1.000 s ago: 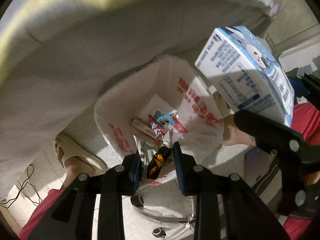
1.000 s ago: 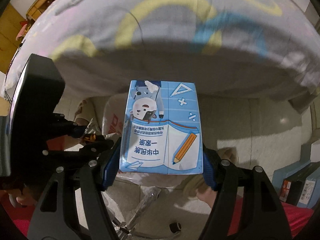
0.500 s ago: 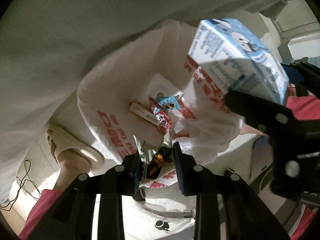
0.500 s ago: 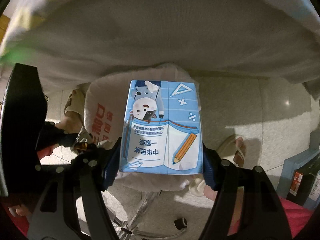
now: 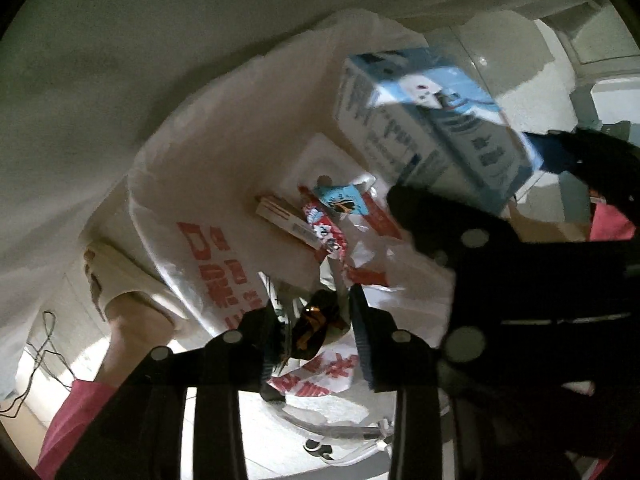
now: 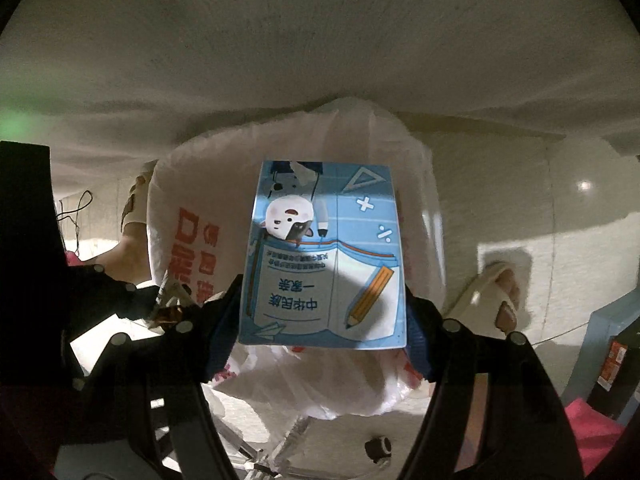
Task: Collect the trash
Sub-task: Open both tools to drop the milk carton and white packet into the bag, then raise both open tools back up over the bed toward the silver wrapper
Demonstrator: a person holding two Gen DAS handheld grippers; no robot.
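Observation:
A white plastic bag [image 5: 208, 200] with red print hangs open below the table edge; it also shows in the right wrist view [image 6: 192, 208]. My left gripper [image 5: 316, 332] is shut on the bag's near rim, pinched together with a dark orange wrapper [image 5: 312, 324]. My right gripper [image 6: 324, 312] is shut on a blue carton [image 6: 324, 256] with a cartoon and a pencil, held over the bag's mouth. The carton [image 5: 432, 128] also shows in the left wrist view. Several wrappers [image 5: 320, 216] lie inside the bag.
The cloth-covered table [image 6: 320, 40] overhangs the bag. The person's sandalled feet [image 6: 496, 296] stand on the tiled floor on both sides. A chair base with castors [image 6: 376, 446] is below. Boxes [image 6: 612, 352] stand at the right. A cable [image 5: 40, 344] lies at the left.
Both grippers have dropped below the table edge. The carton has moved down and in, over the bag's mouth. The bag has come closer and looks wider open.

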